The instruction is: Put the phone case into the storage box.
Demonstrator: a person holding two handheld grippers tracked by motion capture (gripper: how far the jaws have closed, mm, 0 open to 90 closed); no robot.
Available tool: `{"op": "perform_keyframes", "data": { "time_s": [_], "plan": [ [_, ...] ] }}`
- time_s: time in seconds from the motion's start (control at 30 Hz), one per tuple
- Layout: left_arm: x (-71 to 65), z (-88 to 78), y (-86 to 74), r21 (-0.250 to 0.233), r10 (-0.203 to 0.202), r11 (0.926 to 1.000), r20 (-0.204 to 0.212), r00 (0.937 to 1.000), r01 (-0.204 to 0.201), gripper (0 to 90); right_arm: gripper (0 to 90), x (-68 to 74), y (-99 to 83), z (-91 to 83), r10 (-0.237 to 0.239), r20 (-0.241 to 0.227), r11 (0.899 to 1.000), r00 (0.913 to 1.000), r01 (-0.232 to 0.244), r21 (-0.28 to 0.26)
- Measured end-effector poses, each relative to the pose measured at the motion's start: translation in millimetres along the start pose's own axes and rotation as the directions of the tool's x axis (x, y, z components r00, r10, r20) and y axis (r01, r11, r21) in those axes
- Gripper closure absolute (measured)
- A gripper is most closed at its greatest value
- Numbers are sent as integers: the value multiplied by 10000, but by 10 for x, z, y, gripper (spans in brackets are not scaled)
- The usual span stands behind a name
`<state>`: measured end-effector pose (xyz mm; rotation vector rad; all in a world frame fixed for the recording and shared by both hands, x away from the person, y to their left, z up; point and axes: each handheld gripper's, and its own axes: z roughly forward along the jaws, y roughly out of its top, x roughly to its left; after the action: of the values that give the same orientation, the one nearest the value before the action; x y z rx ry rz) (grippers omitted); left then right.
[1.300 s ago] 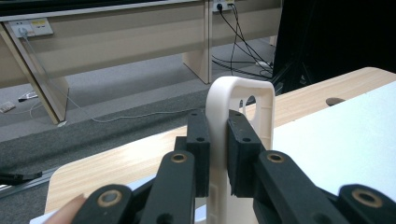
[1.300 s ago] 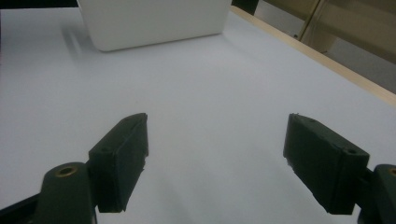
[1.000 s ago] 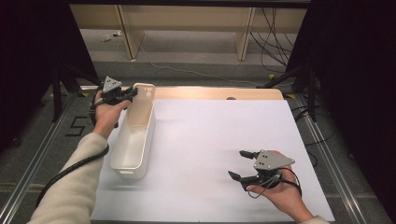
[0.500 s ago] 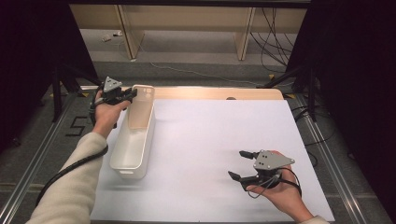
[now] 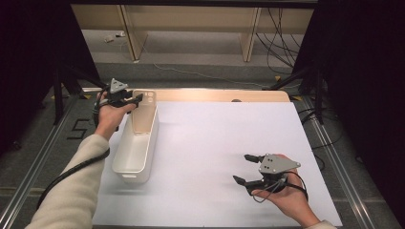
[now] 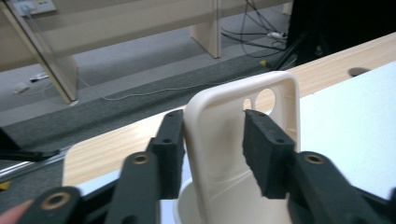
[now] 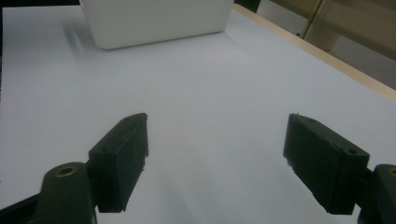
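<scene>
A cream phone case [image 5: 143, 113] stands upright in the far end of a long white bin [image 5: 152, 143], its camera cut-out at the top. My left gripper [image 5: 136, 99] reaches in from the left at the case's top edge. In the left gripper view the case [image 6: 224, 154] sits between the jaws of the left gripper [image 6: 210, 121], which have just been opening. One pad lies close to the case's outer side and the other stands clear of it. My right gripper [image 5: 241, 168] rests open near the front right of the white sheet, with nothing between the jaws of the right gripper [image 7: 217, 121].
A white sheet [image 5: 229, 133] covers most of the wooden table [image 5: 215, 94]. Past the right gripper the bin's near end [image 7: 154, 18] shows across the sheet. Metal rails run along both sides of the table, and cables lie on the floor beyond.
The left jaws stand a little wider around the case's top than before. Both hands and the bin have stayed in place.
</scene>
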<state>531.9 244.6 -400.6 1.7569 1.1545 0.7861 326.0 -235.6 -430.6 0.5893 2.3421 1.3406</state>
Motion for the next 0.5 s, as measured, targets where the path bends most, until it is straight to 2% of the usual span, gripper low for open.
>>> {"op": "perform_keyframes", "data": {
  "time_s": [0.17, 0.27, 0.33, 0.37, 0.43, 0.5],
  "plan": [
    [-13, -28, 61, -236, -169, 9996, -315, 9994, 162, 432, 235, -2, -2, 0, -4, 2, 10000, 10000, 4, -24],
    [-15, -71, 113, -496, -156, 9987, -274, 9995, 142, 435, 235, -1, -3, 2, -6, -9, 10000, 10000, 6, -7],
    [-10, -109, 147, -673, -89, 9977, -318, 9995, 68, 470, 235, -2, -1, 2, -2, -5, 10000, 10000, 2, -15],
    [-4, -133, 159, -793, -90, 9968, -403, 9991, 58, 515, 235, -2, -1, 2, 5, -2, 10000, 10000, -5, -15],
    [21, -178, 175, -810, -256, 9965, -581, 9980, 209, 684, 235, -3, -2, 1, 2, 1, 10000, 10000, -2, -3],
    [44, -208, 173, -495, -337, 9984, -1179, 9925, 280, 841, 235, -2, -2, 1, -4, -3, 10000, 10000, 4, 3]
  ]
}}
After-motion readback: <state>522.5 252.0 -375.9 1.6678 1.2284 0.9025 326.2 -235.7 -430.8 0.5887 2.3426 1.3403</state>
